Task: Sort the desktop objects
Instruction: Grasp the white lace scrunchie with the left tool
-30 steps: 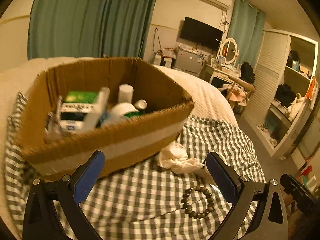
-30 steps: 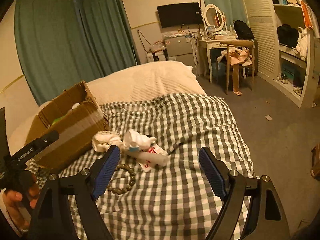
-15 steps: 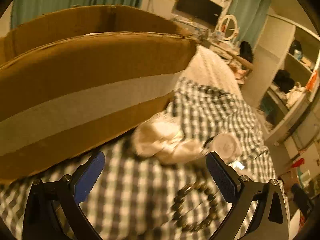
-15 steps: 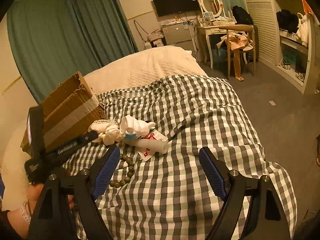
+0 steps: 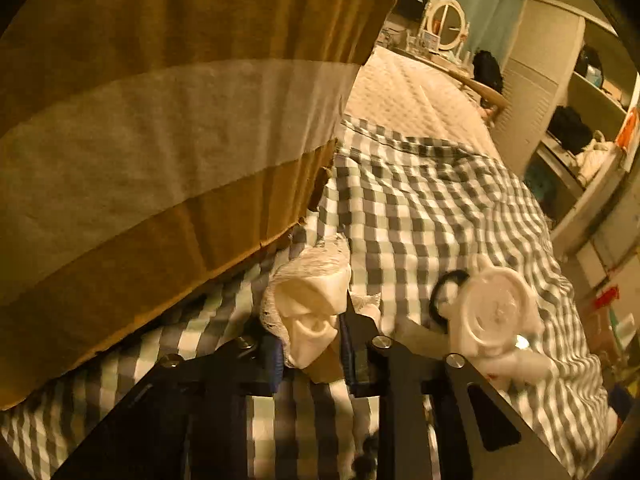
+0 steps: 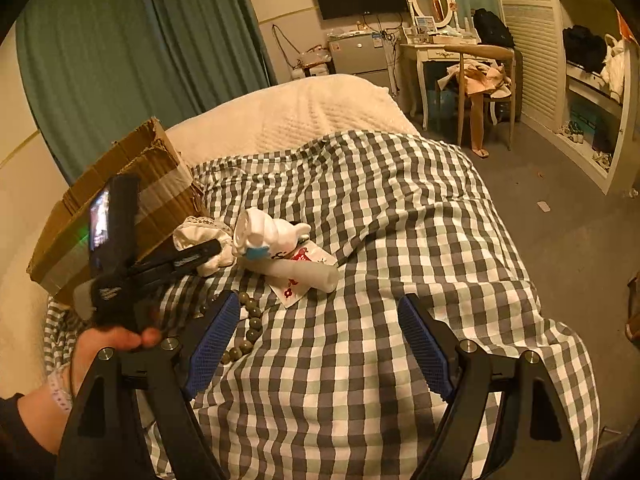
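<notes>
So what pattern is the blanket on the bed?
A grey, pale green and white check on the blanket, clearest in the right wrist view.

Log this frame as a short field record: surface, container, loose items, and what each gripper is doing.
surface: checked blanket on a bed
container: cardboard box, at the blanket's left edge
loose items: white cloth beside the box; white bottle lying on a card; bead bracelet; black hair tie
left gripper: shut on the white cloth, low on the blanket by the box
right gripper: open, empty, above the blanket near the bracelet
progress: cloth gripped, not yet in the box
</notes>
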Demonstrator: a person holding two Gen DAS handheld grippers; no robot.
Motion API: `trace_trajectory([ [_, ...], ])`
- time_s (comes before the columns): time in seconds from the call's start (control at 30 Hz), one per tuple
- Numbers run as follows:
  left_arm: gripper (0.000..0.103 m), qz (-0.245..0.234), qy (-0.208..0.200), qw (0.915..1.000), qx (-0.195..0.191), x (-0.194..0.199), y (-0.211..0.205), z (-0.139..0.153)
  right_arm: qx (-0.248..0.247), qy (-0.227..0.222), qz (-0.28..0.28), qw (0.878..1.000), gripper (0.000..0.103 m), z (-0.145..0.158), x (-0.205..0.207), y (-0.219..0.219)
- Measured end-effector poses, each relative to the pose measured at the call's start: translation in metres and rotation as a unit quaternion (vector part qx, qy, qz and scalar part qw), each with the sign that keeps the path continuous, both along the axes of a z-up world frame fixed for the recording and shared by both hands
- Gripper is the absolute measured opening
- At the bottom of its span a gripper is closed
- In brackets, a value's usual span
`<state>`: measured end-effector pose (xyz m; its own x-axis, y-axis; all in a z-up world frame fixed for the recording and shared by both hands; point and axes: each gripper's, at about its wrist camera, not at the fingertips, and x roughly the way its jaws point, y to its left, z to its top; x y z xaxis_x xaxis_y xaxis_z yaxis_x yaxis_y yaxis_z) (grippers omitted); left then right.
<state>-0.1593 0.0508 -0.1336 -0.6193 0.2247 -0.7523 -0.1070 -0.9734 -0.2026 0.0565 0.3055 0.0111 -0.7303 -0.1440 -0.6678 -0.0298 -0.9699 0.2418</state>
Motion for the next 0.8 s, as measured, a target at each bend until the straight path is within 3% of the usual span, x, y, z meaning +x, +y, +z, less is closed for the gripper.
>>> trace_trajectory([
  [0.07, 0.014, 0.006, 0.0, 0.9997, 0.025, 0.014, -0.009, 0.011, -0.002, 0.0, 0.001, 1.0, 0.081, 0.001, 0.0, 0.0],
  [0.23, 0.014, 0.03, 0.007, 0.9989, 0.036, 0.041, -0.028, 0.055, 0.009, 0.017, 0.005, 1.0, 0.081, 0.014, 0.007, -0.004],
  [0.43, 0.014, 0.037, 0.014, 0.9982, 0.046, 0.087, -0.051, 0.087, 0.012, 0.033, 0.023, 0.999, 0.081, 0.029, 0.015, -0.018],
  [0.57, 0.014, 0.052, -0.01, 0.9983, 0.024, 0.098, -0.053, 0.072, 0.02, 0.029, 0.04, 0.999, 0.081, 0.026, 0.01, -0.033],
  [0.7, 0.014, 0.076, -0.049, 0.9952, 0.037, 0.089, -0.058, 0.046, 0.044, 0.012, 0.058, 0.997, 0.081, 0.013, -0.004, -0.048],
  [0.8, 0.014, 0.09, -0.066, 0.9934, 0.027, 0.084, -0.061, 0.036, 0.112, -0.029, 0.066, 0.991, 0.081, -0.004, -0.026, -0.056],
])
